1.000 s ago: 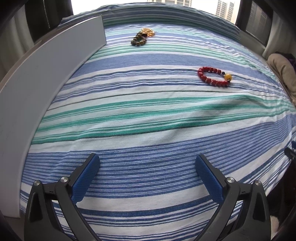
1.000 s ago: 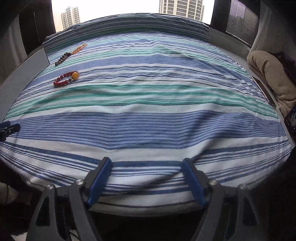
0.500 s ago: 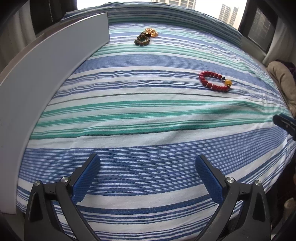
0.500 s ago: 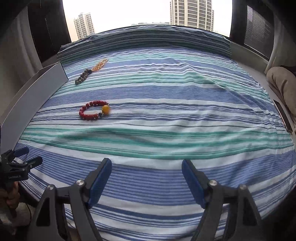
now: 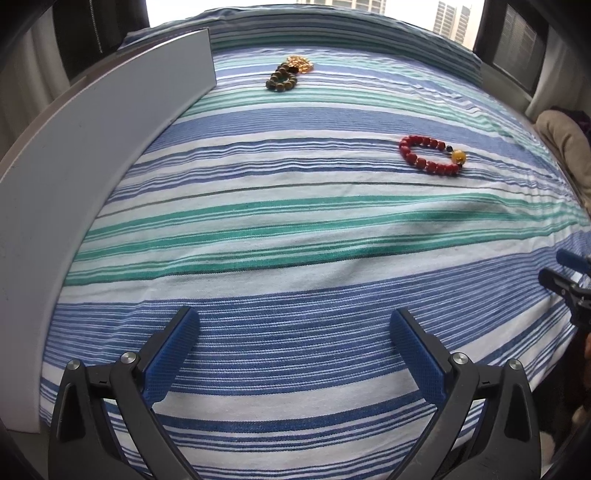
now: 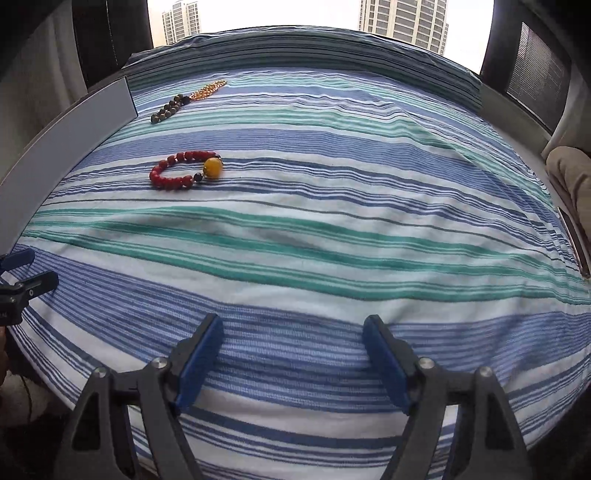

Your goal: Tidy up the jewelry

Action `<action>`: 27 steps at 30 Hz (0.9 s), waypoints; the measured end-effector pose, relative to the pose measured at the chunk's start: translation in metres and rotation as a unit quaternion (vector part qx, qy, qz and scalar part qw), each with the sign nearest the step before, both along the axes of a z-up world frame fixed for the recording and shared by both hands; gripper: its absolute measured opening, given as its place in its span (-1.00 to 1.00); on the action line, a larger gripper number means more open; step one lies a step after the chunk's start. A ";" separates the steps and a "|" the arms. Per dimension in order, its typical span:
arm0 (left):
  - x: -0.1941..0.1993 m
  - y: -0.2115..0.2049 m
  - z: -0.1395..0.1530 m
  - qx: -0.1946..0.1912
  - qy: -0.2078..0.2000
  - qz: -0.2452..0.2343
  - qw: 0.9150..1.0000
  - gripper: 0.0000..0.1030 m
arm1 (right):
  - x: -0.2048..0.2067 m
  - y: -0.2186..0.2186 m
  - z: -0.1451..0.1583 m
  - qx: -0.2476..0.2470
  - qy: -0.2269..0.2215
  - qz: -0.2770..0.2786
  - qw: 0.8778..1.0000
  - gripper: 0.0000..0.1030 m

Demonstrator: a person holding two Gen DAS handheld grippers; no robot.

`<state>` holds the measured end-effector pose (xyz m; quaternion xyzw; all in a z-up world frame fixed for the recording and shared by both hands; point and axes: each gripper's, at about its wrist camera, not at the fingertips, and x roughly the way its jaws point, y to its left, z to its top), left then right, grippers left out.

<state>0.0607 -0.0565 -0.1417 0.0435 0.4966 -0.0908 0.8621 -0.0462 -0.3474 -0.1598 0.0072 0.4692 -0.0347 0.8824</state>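
High-rise home bedroom: striped bedspread [image 6: 332, 229], grey bed frame [image 5: 74, 177], window view of apartment towers [image 6: 402, 26].

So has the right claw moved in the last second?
Yes. The right claw has come forward over the striped bedcover: in its own view the red bead bracelet now sits closer and larger.

Daylight from far window [image 6: 295, 22], blown out; fisheye edges warped, dark.
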 end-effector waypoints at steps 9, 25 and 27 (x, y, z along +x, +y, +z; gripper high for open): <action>0.005 0.001 0.003 -0.002 0.012 -0.005 1.000 0.98 | -0.072 -0.026 0.001 -0.003 0.055 -0.037 0.998 0.55; 0.045 -0.076 0.091 -0.063 -0.030 -0.180 0.981 0.98 | -0.069 -0.015 0.034 0.100 -0.030 -0.052 0.993 0.55; 0.054 -0.097 0.087 -0.078 -0.017 -0.195 0.978 0.98 | -0.070 -0.015 0.035 0.109 -0.036 -0.055 0.992 0.55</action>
